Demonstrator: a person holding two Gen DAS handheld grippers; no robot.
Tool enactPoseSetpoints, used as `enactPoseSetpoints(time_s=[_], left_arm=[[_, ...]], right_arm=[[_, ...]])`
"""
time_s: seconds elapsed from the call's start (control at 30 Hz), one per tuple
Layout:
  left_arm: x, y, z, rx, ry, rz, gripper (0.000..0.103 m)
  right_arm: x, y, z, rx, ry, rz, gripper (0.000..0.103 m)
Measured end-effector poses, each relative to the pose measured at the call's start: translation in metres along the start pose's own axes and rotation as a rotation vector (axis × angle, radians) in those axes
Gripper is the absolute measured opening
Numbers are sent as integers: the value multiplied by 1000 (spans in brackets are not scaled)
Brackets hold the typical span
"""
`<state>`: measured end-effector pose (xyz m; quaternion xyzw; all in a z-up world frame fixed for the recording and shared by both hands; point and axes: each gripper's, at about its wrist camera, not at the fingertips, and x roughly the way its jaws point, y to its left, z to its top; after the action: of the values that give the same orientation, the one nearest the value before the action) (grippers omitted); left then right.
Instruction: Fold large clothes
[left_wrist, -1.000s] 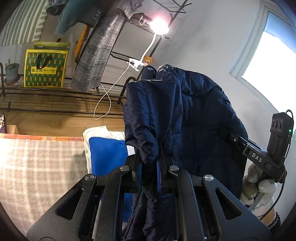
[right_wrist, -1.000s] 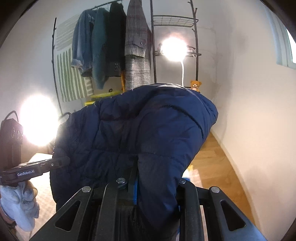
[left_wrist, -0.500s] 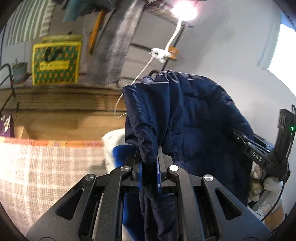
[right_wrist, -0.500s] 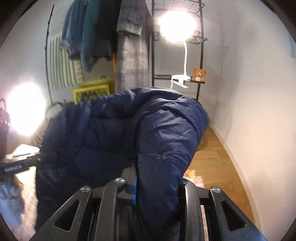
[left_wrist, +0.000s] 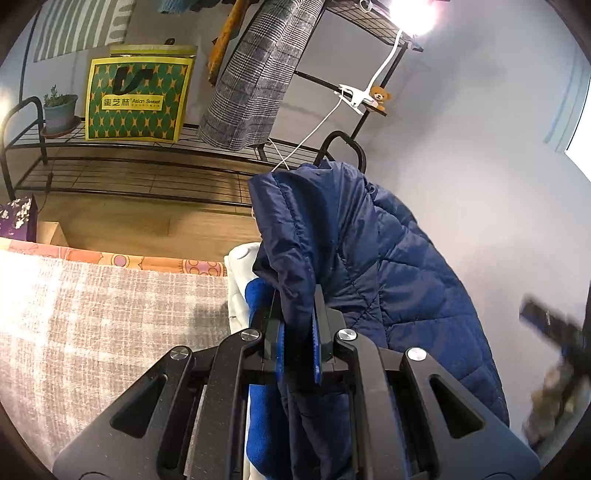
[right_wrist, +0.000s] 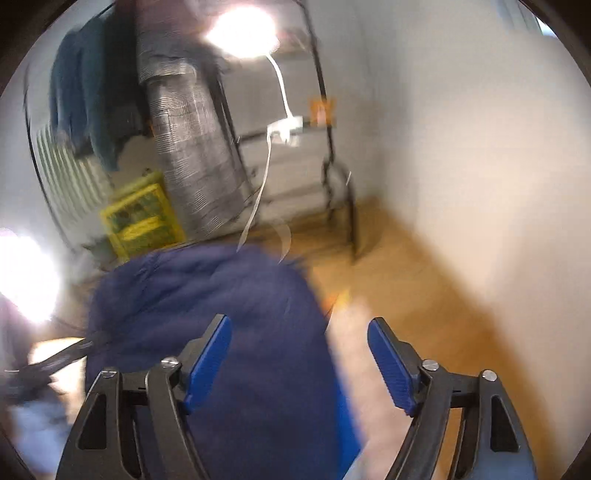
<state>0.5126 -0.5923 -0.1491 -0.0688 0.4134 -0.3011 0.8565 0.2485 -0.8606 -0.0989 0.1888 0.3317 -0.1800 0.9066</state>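
Observation:
A navy quilted puffer jacket (left_wrist: 384, 280) hangs from my left gripper (left_wrist: 295, 314), whose blue pads are shut on a fold of its edge. The jacket drapes down to the right over a bright blue garment (left_wrist: 258, 306). In the blurred right wrist view my right gripper (right_wrist: 299, 343) has its jaws opening wide, and its blue pads (right_wrist: 208, 354) do not press on anything. The jacket (right_wrist: 207, 302) lies slumped below and between them, mostly toward the left finger. The right gripper shows as a dark blur (left_wrist: 550, 325) at the right edge of the left wrist view.
A pink-checked blanket (left_wrist: 103, 314) covers the bed, with a white pillow (left_wrist: 238, 266) at its edge. Beyond stand a black wire rack (left_wrist: 140, 158) with a green-yellow bag (left_wrist: 136, 99), a potted plant (left_wrist: 59, 110) and a hanging plaid coat (left_wrist: 255, 81). Wooden floor (right_wrist: 424, 295) runs along the white wall.
Both grippers came down with the jacket. The right gripper, shut on the jacket before, has let go and spread its jaws; the jacket has dropped. The left grip is unchanged.

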Motion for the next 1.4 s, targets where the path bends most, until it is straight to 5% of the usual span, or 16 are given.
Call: enactPoseSetpoints(time_s=[0.17, 0.3, 0.37, 0.4, 0.5, 0.63, 0.73, 0.83, 1.0, 1.17, 1.4], left_arm=[[-2, -1, 1, -3, 1, 3, 9], [-4, 0, -1, -16, -1, 4, 9], [-5, 0, -1, -22, -2, 2, 9], [-5, 0, -1, -19, -1, 4, 9], [-8, 7, -2, -60, 1, -22, 9], [-1, 19, -7, -121, 18, -27, 9], [1, 22, -5, -134, 23, -14, 14], [-5, 37, 3, -200, 31, 13, 32], [-43, 37, 7, -107, -15, 110, 32], [-96, 27, 6, -39, -44, 102, 32], [-182, 5, 0, 42, -91, 88, 32]], right_arm=[[-25, -26, -84, 68, 97, 25, 89], [-31, -48, -137, 233, 194, 185, 94], [-22, -49, -149, 283, 247, 270, 81], [-19, -46, -150, 285, 253, 315, 74], [-12, -34, -134, 216, 229, 265, 40], [-2, -35, -105, 151, 169, 160, 32], [4, -37, -96, 165, 156, 143, 32], [4, -29, -100, 137, 167, 118, 34], [-10, -33, -104, 179, 193, 103, 47], [-40, -26, -106, 195, 153, 115, 48], [-116, 29, -101, 43, 53, 78, 55]])
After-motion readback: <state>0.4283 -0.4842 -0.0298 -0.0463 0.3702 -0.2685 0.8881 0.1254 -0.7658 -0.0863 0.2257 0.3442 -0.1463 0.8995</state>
